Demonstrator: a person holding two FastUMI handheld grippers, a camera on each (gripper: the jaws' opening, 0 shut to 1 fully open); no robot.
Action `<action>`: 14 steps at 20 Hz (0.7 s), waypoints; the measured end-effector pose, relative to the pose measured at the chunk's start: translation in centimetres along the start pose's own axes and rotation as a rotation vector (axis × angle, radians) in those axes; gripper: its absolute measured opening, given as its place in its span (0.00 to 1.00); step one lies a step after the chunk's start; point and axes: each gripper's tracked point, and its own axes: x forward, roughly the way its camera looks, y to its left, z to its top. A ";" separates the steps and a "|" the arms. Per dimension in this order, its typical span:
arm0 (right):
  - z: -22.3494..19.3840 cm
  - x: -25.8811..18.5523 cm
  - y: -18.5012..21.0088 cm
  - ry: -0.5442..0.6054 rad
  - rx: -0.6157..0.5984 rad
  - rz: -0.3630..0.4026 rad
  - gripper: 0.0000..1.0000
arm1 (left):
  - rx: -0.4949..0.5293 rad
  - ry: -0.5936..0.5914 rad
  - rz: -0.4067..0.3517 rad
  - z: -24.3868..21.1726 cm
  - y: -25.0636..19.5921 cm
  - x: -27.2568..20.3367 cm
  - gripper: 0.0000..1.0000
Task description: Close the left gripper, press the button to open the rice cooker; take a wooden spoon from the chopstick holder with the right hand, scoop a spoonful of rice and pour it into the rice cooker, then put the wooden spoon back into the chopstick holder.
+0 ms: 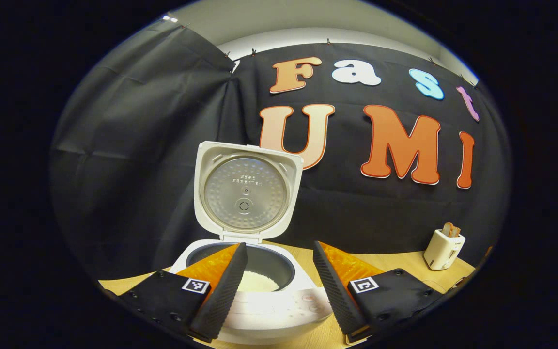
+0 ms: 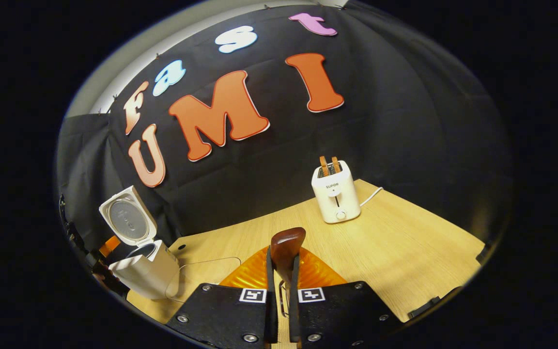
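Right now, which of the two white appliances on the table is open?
The rice cooker, its lid raised upright. The toaster just holds bread slices.

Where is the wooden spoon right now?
In the right gripper view, the wooden spoon is clamped between the right gripper jaws, over the table, toaster beyond.

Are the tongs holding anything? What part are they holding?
The right tongs pinch the wooden spoon by its neck, just below the bowl. The left tongs are open and hold nothing, poised over the open rice cooker.
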 end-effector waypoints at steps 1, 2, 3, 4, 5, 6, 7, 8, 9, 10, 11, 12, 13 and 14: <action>-0.4 0.5 -0.4 0.018 0.021 -0.002 0.09 | -0.002 -0.001 -0.006 0.1 -0.2 0.3 0.90; -1.1 0.5 -0.8 0.048 0.033 -0.004 0.09 | -0.003 -0.008 -0.014 0.1 -0.4 0.8 0.90; -1.6 0.7 -1.0 0.070 0.044 0.001 0.09 | -0.003 -0.004 -0.019 0.2 -0.6 1.3 0.90; -1.3 0.8 -1.3 0.059 0.060 0.005 0.09 | -0.002 0.007 -0.021 -0.1 -0.8 1.7 0.89; -0.9 0.8 -1.6 0.057 0.082 0.008 0.09 | -0.002 0.003 -0.020 0.1 -0.8 2.1 0.89; -1.0 1.0 -1.9 0.063 0.106 0.008 0.09 | -0.001 -0.005 -0.019 0.4 -0.8 1.7 0.89; -0.8 1.1 -2.4 0.059 0.134 0.006 0.10 | 0.003 -0.012 -0.013 0.6 -0.8 1.6 0.89; -0.7 1.3 -3.0 0.061 0.160 0.001 0.10 | 0.004 -0.016 -0.013 0.8 -1.0 1.8 0.90; -0.7 1.5 -3.5 0.062 0.182 0.001 0.10 | 0.010 -0.017 -0.013 1.0 -1.2 1.8 0.89; -0.7 1.6 -3.8 0.066 0.203 -0.002 0.10 | 0.015 -0.023 -0.014 1.3 -1.5 2.0 0.89; -0.6 1.8 -4.2 0.069 0.219 -0.007 0.11 | 0.023 -0.030 -0.015 1.6 -1.7 2.0 0.89; -0.6 1.8 -4.3 0.076 0.223 -0.005 0.12 | 0.030 -0.038 -0.013 2.2 -2.1 2.6 0.89; -0.7 2.0 -4.2 0.082 0.217 -0.004 0.13 | 0.037 -0.049 -0.010 2.9 -2.3 2.9 0.89; -0.6 2.0 -4.4 0.083 0.204 -0.002 0.15 | 0.044 -0.066 -0.013 3.7 -2.5 3.4 0.89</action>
